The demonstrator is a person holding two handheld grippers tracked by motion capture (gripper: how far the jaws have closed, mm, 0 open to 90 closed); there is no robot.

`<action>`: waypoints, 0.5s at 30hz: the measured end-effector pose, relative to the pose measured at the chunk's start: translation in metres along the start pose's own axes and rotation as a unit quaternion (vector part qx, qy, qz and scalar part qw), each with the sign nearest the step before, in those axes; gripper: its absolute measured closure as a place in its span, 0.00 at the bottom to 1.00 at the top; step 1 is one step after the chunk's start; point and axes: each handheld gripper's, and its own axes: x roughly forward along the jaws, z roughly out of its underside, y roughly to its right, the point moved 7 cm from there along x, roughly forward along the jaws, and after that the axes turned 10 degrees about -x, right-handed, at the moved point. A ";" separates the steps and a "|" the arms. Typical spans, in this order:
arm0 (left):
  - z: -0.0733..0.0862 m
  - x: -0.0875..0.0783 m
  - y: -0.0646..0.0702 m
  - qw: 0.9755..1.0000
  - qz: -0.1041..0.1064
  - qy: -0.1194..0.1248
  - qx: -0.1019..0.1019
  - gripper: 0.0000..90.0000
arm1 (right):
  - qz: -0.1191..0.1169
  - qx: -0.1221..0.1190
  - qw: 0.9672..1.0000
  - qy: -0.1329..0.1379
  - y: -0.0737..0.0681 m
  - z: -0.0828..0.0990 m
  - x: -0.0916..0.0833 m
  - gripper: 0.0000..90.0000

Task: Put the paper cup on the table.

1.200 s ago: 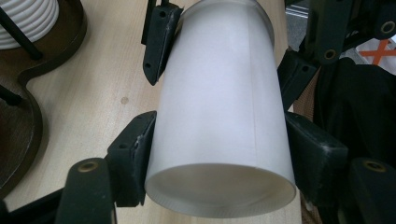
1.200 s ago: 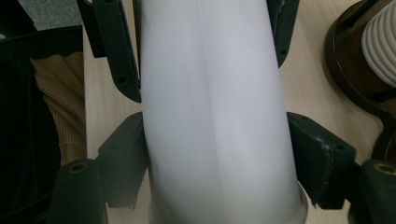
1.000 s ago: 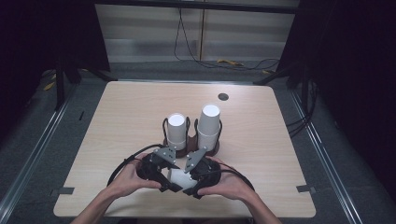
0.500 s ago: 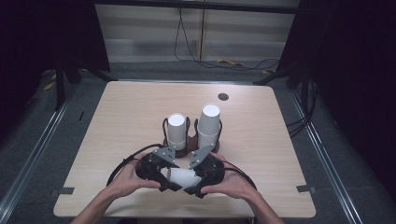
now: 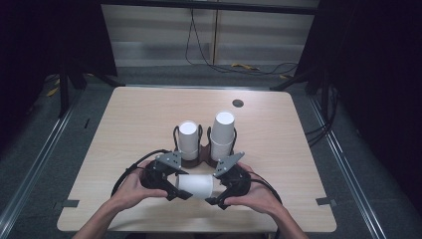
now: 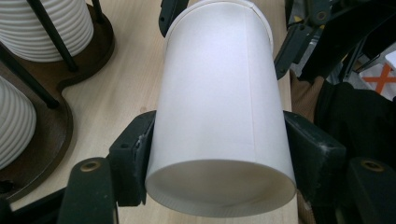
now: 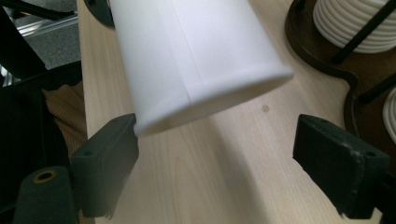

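Paper cup [image 5: 195, 185] is lying sideways between the two hands, just above the counter [image 5: 124, 129], near the front edge. Left gripper [image 6: 219, 140] is clamping it, pads pressing both sides of the wall. Right gripper [image 7: 233, 158] has just been opening; its jaws are standing wide, one pad just beside the cup's open rim, the other well clear, nothing pinched. Cup's long axis is running left-right across the counter, from one gripper to the other. Wooden holder [image 5: 199, 158] with two cup stacks [image 5: 222, 134] is sitting just behind. I'm judging the left hand is carrying the cup now; next move is turning on that hand alone.
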 end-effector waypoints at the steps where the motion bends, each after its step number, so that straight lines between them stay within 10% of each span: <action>1: -0.001 0.000 0.000 1.000 0.000 0.008 -0.005 0.36 | 0.002 -0.001 1.000 -0.001 0.000 0.001 -0.001 0.16; 15: -0.008 -0.009 0.002 0.998 -0.004 0.059 0.004 0.36 | 0.028 0.036 0.998 0.039 0.003 0.015 -0.007 0.16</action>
